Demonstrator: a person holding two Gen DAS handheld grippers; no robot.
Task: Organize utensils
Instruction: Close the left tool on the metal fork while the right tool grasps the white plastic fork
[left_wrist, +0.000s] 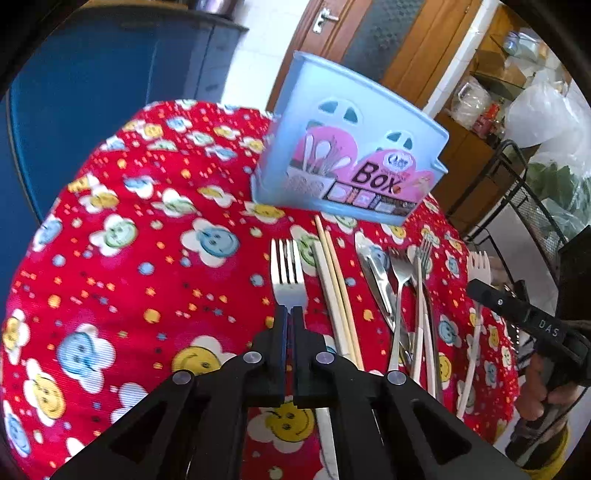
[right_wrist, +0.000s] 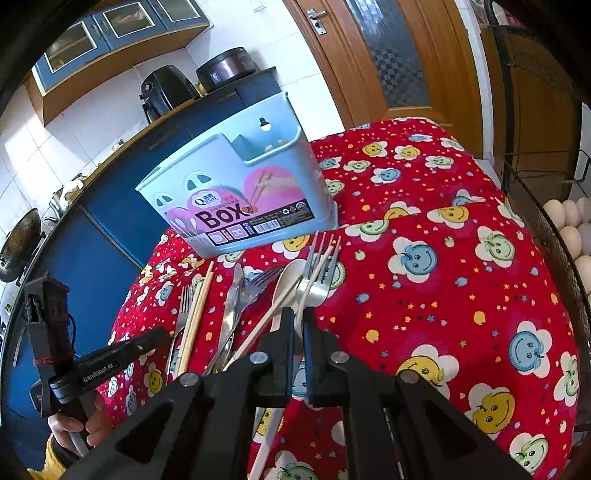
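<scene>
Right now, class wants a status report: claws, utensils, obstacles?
Left claw shut on metal fork. Right claw shut on white fork. Blue box upright beyond; path looks clear.

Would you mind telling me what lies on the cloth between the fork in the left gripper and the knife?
A pair of chopsticks lies between the fork and the knife, seen in the left wrist view.

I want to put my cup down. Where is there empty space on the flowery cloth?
Bare tablecloth lies right of the beige fork, and left of the steel fork. Between them it is crowded: chopsticks, a knife, more cutlery, and the blue box behind.
</scene>
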